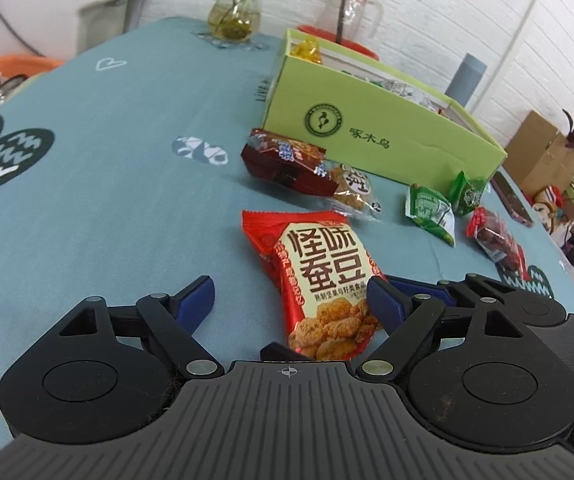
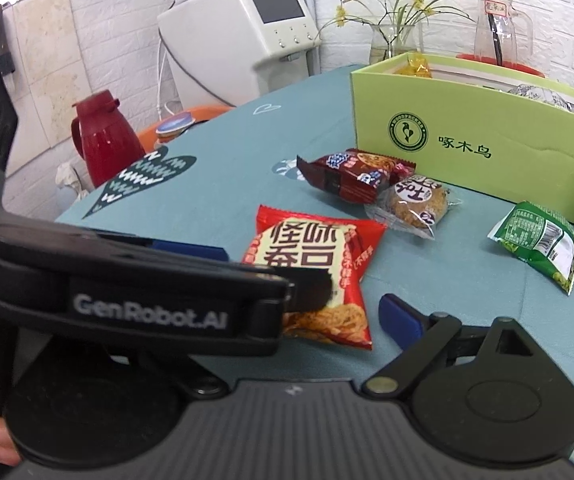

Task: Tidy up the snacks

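Teal tablecloth (image 1: 107,184) covers the table. Green box (image 1: 387,132) stands at the far side, smaller packets scattered near it. Red snack packet (image 1: 319,276) lies flat between the left gripper (image 1: 291,300) fingers, jaws spread, right pad touching its edge. Right gripper (image 2: 307,304) gapes empty alongside.

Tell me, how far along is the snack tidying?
Early to midway, I'd guess. Some snacks already sit inside the green box. The left tool is open around the red broad-bean packet but not gripping it. Still loose on the tablecloth: the dark red packet, a wrapped biscuit, green packets and another red one.
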The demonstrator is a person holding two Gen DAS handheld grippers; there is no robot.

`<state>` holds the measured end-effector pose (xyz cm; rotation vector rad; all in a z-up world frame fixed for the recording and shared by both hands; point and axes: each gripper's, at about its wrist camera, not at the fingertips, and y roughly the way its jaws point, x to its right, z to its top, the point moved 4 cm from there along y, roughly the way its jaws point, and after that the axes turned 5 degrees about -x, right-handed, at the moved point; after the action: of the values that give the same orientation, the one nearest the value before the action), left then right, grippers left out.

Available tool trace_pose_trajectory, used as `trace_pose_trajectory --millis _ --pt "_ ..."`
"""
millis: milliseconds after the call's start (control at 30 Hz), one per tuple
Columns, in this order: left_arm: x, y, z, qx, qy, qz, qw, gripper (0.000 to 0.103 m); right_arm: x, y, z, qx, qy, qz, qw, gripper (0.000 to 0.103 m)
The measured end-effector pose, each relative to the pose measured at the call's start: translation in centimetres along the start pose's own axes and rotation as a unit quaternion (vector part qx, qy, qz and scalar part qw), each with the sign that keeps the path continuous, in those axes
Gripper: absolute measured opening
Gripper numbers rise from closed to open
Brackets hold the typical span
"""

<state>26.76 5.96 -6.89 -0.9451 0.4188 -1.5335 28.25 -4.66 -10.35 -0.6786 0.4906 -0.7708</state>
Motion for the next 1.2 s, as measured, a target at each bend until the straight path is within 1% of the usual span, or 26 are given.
trace_pose_trajectory --millis 33,133,333,600,767,1200 --pt "0.0 -0.5 -0.2 0.004 -0.003 -0.002 1.0 0.071 -0.1 0.0 -0.1 -0.001 -0.003 -0.004 1.0 0.093" --pt "0.4 -1.2 -0.5 0.014 0.006 0.018 0.9997 0.073 -0.3 -0.2 -0.6 0.005 -0.001 0.003 1.0 0.093" --pt "0.9 -1.0 -0.9 0.011 0.013 0.027 0.9995 0.073 -0.3 -0.4 -1.0 0.011 -0.008 -0.003 1.0 0.093" --pt "0.8 -0.7 -1.0 0.007 0.007 0.025 0.9996 0.074 -0.4 -0.4 -1.1 0.018 -0.015 -0.007 1.0 0.093" --pt "0.8 -0.1 -1.1 0.002 0.006 0.024 0.9997 0.074 -0.3 -0.3 -1.2 0.021 -0.024 -0.017 0.999 0.093" --pt "0.9 0.1 -1.2 0.003 0.008 0.022 0.9997 0.075 -0.2 -0.3 -1.4 0.026 -0.024 -0.023 0.999 0.093"
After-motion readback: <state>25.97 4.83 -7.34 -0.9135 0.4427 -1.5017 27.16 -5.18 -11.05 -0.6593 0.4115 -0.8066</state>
